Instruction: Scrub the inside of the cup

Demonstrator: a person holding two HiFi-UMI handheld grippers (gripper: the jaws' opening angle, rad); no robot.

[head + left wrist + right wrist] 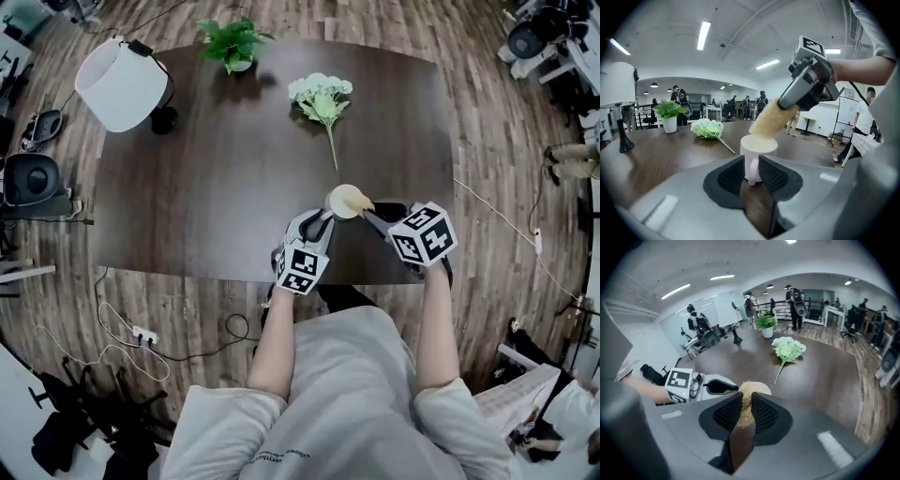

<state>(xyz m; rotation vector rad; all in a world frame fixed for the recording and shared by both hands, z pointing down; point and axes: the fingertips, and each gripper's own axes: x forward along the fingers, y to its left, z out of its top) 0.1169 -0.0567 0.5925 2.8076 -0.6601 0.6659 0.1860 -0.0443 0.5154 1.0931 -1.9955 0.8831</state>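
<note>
Head view shows a person at a dark counter (216,187). The white cup (345,201) is near the front edge of the counter, right in front of the person. The left gripper (323,221) comes at the cup from one side and the right gripper (372,212) from the other. Far back on the counter are some flowers (322,94), a small green plant (231,42) and a white lamp (120,82).

Left gripper view shows the left gripper (752,173) squeezed onto the cup's handle (752,169), with one jaw on each side of it. The cup (759,146) stands upright. Its bottom is hidden, so it is not clear if it rests on the counter. A yellow scrubber (768,121) slants down, and its tip is at the cup's mouth.

Right gripper view shows the right gripper (746,411) pinched shut on the scrubber (746,401). The cup's rim (762,389) peeks out just past the jaws.

The cup looks hard and smooth, so it may slip, and it would likely break if it fell. The handle seems the best place to hold it, because the mouth stays free. The scrubber looks light, rough and soft, so it should bend and fit inside. Pushing too hard could tip the cup, and it is close to the counter's edge.
</note>
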